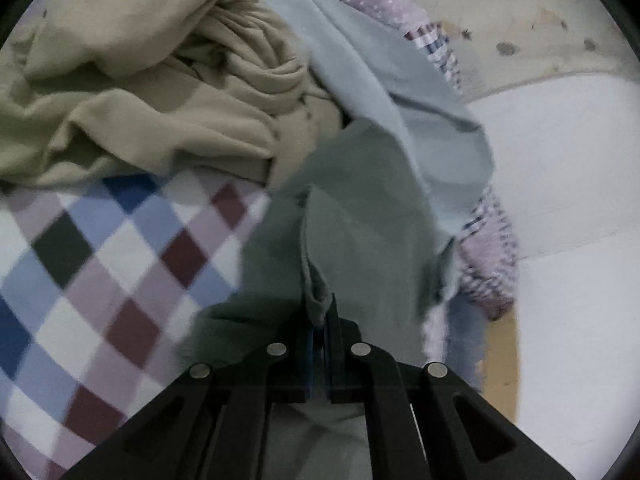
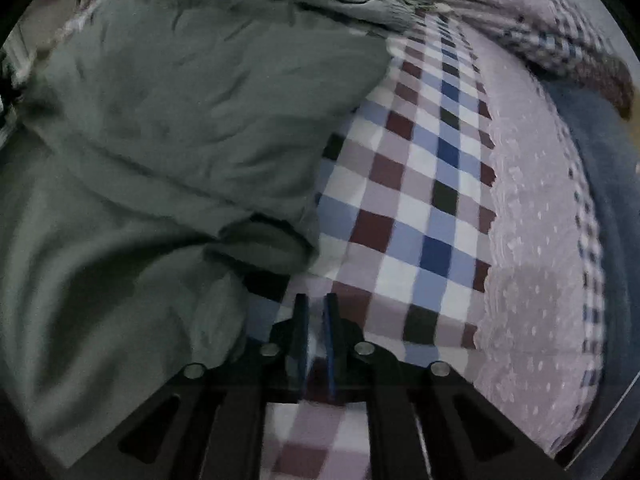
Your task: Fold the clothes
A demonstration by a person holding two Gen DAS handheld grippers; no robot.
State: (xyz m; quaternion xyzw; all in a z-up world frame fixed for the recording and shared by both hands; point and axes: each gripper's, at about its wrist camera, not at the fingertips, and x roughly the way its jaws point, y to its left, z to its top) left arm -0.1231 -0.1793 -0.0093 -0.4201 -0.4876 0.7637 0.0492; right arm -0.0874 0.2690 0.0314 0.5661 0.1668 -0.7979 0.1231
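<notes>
My left gripper (image 1: 320, 312) is shut on a fold of a pale grey-green garment (image 1: 360, 200), which rises from the jaws and stretches up and to the right. A crumpled beige garment (image 1: 160, 92) lies behind it at the upper left. In the right wrist view the same grey-green garment (image 2: 160, 140) lies heaped over the left half. My right gripper (image 2: 316, 312) is shut, with only a thin slit between its blue pads (image 2: 330, 332); nothing is clearly caught in it. It hovers over the chequered bedspread (image 2: 420, 200), just right of the garment's edge.
The chequered bedspread (image 1: 100, 280) in blue, maroon and white covers the bed. A lilac dotted border (image 2: 532, 260) runs along its edge. A white floor (image 1: 560, 240) and a patterned mat (image 1: 520, 20) lie beyond the bed at right.
</notes>
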